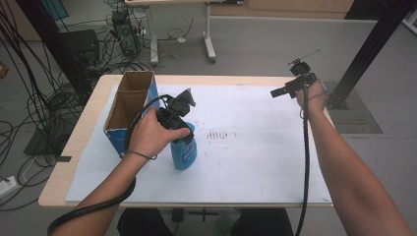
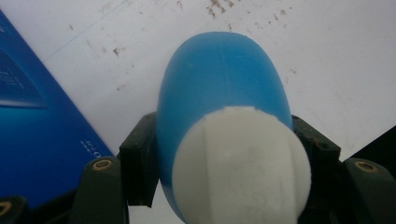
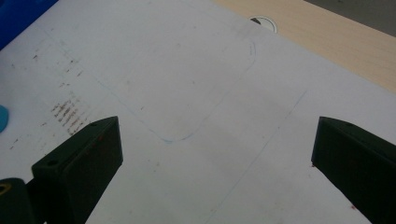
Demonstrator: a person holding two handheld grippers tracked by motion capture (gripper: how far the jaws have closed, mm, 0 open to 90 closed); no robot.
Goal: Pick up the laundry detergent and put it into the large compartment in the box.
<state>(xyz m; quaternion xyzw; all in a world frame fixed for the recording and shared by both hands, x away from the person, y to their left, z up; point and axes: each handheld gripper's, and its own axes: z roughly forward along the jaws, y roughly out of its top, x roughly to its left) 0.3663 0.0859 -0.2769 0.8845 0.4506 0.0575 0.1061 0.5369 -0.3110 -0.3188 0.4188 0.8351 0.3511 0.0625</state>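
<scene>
Gripping the blue bottle (image 2: pixel 219 88), left gripper (image 2: pixel 224 154) jaws tight.

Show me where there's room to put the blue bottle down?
Bare white sheet lies free between the blue bottle and the right gripper. It is crowded at the left, where the cardboard box stands close beside the bottle.

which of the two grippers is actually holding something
The left gripper: its jaws are clamped on the blue bottle with the white cap, beside the cardboard box. The right gripper is open over the bare white sheet.
</scene>
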